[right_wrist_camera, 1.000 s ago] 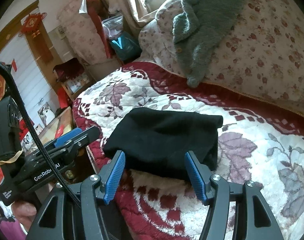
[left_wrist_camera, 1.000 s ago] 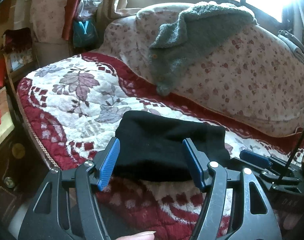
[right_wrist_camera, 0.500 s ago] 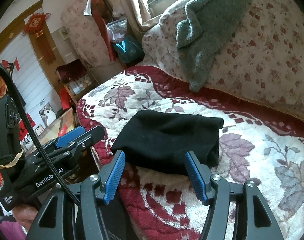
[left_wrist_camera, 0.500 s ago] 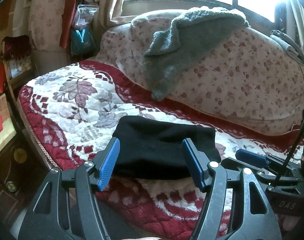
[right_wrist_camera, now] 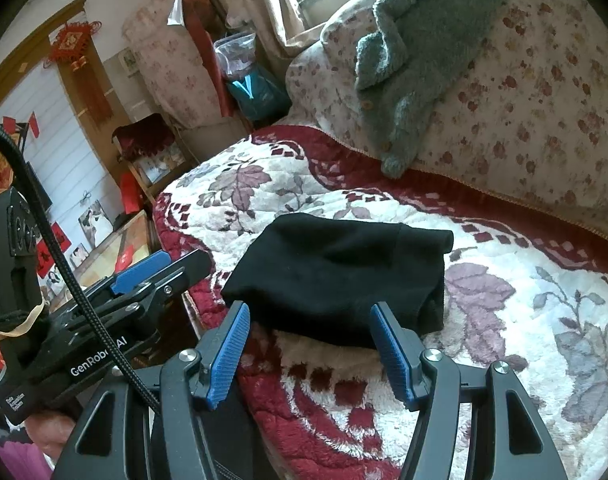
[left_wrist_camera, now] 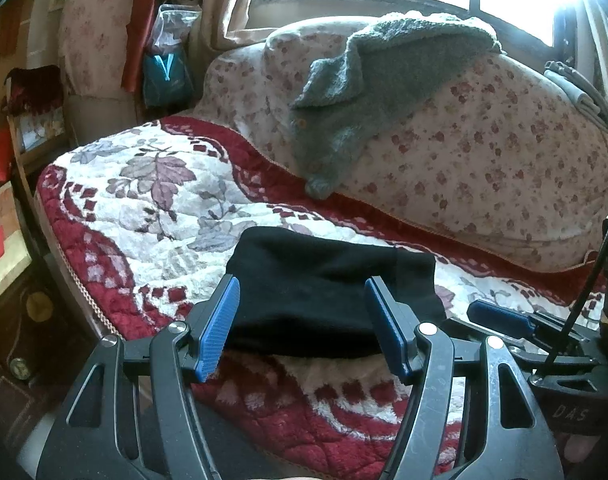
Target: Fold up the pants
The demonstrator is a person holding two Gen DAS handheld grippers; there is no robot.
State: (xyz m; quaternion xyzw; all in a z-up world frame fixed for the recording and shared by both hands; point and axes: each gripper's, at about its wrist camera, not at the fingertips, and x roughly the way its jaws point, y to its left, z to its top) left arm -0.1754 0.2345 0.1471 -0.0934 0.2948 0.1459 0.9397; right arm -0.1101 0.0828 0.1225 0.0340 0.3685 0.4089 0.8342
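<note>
The black pants (left_wrist_camera: 328, 284) lie folded into a compact bundle on the red-and-white blanket (left_wrist_camera: 152, 208), near its front edge, long axis running left to right. Just ahead of them, the left gripper (left_wrist_camera: 304, 326) and right gripper (right_wrist_camera: 310, 350) hover side by side, both spread and empty, about equally near. Beyond the pants, open blanket reaches to the floral cushion (left_wrist_camera: 484, 152).

pants (left_wrist_camera: 328, 280): matt black cloth | quilt (left_wrist_camera: 152, 200): plush | tongs' pads (left_wrist_camera: 218, 326): ribbed plastic

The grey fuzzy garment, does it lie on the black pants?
No, the grey fuzzy garment hangs over the floral backrest, apart from the black pants.
</note>
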